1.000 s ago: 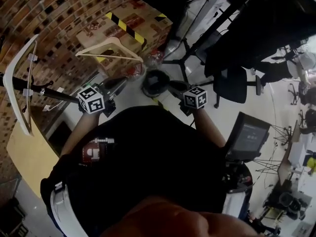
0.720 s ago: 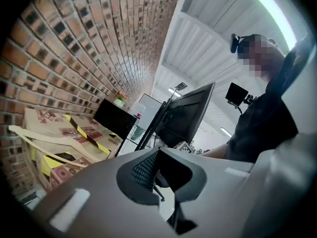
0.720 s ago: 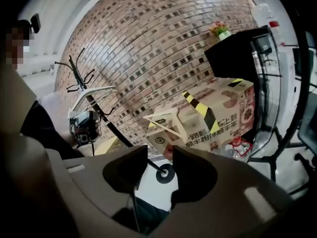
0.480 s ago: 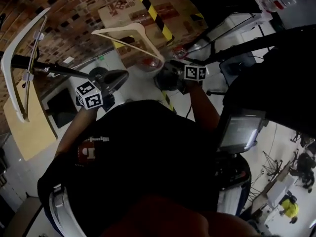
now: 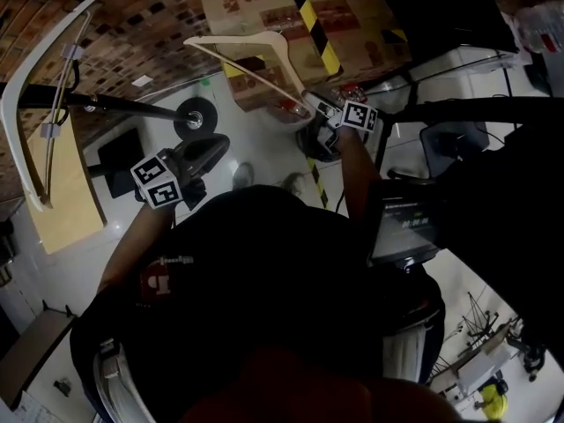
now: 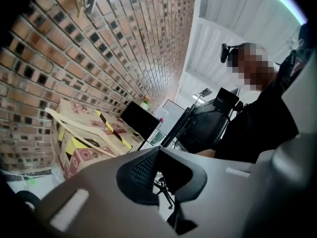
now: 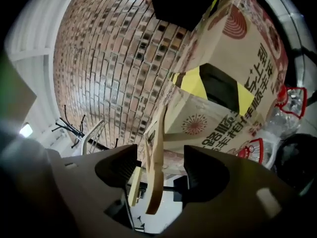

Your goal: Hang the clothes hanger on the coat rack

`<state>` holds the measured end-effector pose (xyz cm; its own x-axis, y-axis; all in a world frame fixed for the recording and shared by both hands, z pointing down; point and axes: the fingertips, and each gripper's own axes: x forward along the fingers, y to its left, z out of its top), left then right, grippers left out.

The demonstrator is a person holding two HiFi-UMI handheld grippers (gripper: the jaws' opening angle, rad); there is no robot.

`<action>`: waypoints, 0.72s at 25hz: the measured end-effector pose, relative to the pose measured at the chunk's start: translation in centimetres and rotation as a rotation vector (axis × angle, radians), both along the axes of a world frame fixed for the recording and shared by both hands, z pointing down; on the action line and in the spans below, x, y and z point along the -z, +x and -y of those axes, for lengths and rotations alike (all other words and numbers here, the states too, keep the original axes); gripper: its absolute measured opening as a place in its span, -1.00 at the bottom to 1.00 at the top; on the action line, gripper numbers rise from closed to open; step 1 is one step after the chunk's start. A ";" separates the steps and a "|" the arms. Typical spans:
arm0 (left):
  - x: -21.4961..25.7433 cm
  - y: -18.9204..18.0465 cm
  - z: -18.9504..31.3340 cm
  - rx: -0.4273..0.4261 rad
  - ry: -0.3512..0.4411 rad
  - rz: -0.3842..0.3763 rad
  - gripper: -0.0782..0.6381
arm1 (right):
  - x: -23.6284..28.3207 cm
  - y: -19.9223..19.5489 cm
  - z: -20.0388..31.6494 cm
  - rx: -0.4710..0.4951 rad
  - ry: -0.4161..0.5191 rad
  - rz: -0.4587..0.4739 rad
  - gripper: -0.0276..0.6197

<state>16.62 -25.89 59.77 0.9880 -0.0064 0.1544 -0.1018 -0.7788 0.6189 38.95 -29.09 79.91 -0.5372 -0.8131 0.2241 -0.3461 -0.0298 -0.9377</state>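
Observation:
A pale wooden hanger [image 5: 256,60] hangs slanted in front of a cardboard box; what carries it is hidden. Its lower end sits at my right gripper [image 5: 319,115]. In the right gripper view the hanger [image 7: 157,148] stands between the fingers [image 7: 121,165] of my right gripper [image 7: 159,155] with a gap on each side, and the jaws are opening. The coat rack's black bar [image 5: 97,106] runs at the left and bears a white hanger [image 5: 31,104]. My left gripper [image 5: 214,142] is nearer my body, to the right of that bar. In its own view the left gripper [image 6: 157,152] is shut and empty.
A cardboard box [image 5: 300,7] with yellow-black tape stands against the brick wall [image 5: 132,7]. A black caster wheel [image 5: 196,117] and a tan board [image 5: 66,201] lie below the bar. A monitor [image 5: 401,227] and an office chair [image 5: 454,139] are at the right. A person [image 6: 267,113] stands nearby.
My right gripper has travelled away from my body and to the right, with the wooden hanger's end staying beside it. My left gripper has sunk a little. The head view has swung toward the wall.

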 end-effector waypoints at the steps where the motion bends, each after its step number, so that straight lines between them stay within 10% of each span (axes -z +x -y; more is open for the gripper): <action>1: -0.3 -0.2 0.0 -0.001 -0.005 0.005 -0.79 | 0.0 -0.4 0.5 0.003 0.010 0.031 0.02; 18: -2.4 -2.6 0.2 0.016 -0.048 0.042 -0.79 | -0.3 -1.3 1.9 -0.062 0.064 0.179 -0.71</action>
<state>14.06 -26.06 62.16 0.9804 -0.0135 0.1965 -0.1406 -0.7465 0.6503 37.60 -31.02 80.21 -0.5127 -0.8552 0.0764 -0.1732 0.0158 -0.9848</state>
